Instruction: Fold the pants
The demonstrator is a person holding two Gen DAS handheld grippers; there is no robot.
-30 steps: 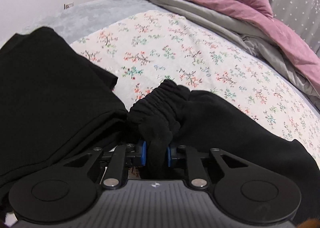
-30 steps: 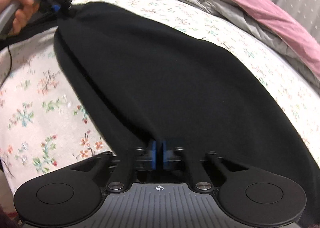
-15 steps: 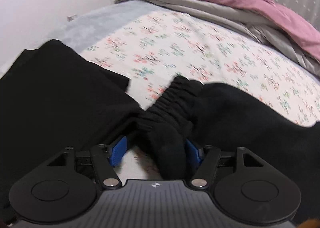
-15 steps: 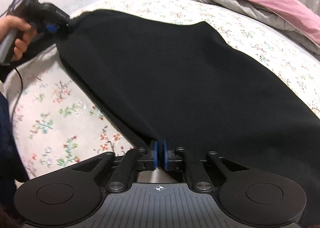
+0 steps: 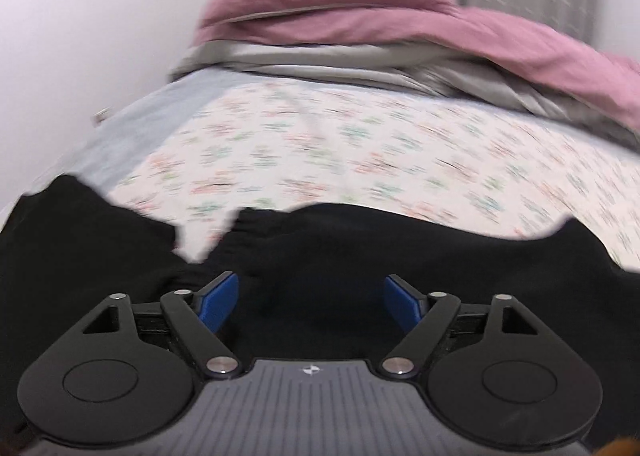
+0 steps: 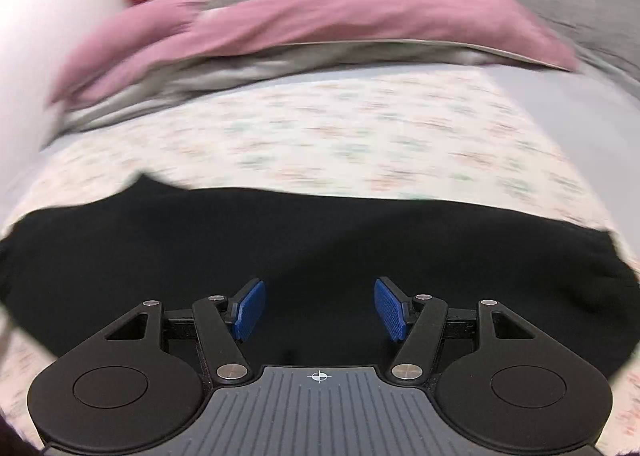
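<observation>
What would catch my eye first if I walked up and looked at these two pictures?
Probably the black pants, spread across the near part of the flowered bedsheet and filling the lower half of both views. Next, the pink duvet heaped at the far end of the bed over grey bedding. Nearest the lens, the left gripper and right gripper show bright blue pads, their jaws opening above the cloth with nothing pinched.
</observation>
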